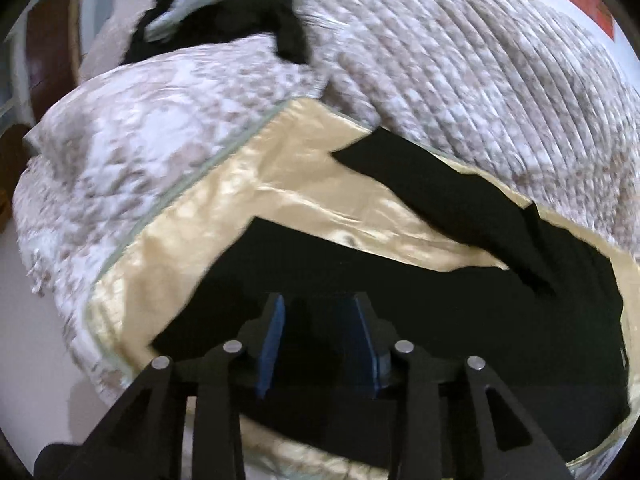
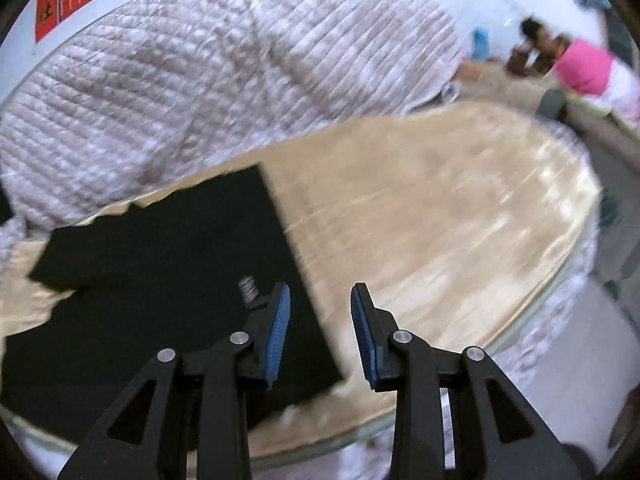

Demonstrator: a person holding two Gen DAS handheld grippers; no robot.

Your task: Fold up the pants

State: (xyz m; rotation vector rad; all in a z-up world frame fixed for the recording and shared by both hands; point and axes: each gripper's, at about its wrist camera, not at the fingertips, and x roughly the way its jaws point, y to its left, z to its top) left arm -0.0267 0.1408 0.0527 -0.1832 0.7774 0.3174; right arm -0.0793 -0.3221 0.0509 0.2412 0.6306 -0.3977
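Both the left gripper [image 1: 318, 344] and right gripper [image 2: 320, 336] are hovering spread and empty, black pants [image 1: 400, 312] lying just beneath them on gold sheet [image 2: 440, 220], likely slipping out of alignment.

- Pants [image 1: 400, 304] — one black pair, spread on the sheet.
- Sheet [image 1: 224, 216] — one, tan and shiny.
- Quilts [image 1: 460, 64] — one pale, stitched, heaped along the sheet's far edge.
- Grippers — two: left gripper [image 1: 318, 344], right gripper [image 2: 320, 336]; each has two blue pads [image 2: 276, 336].
- Other dark clothes [image 1: 224, 12] — one heap at the quilt's far end; the number of garments cannot be told.
- Persons [image 2: 580, 68] — one, blurred, beyond the bed's far corner.
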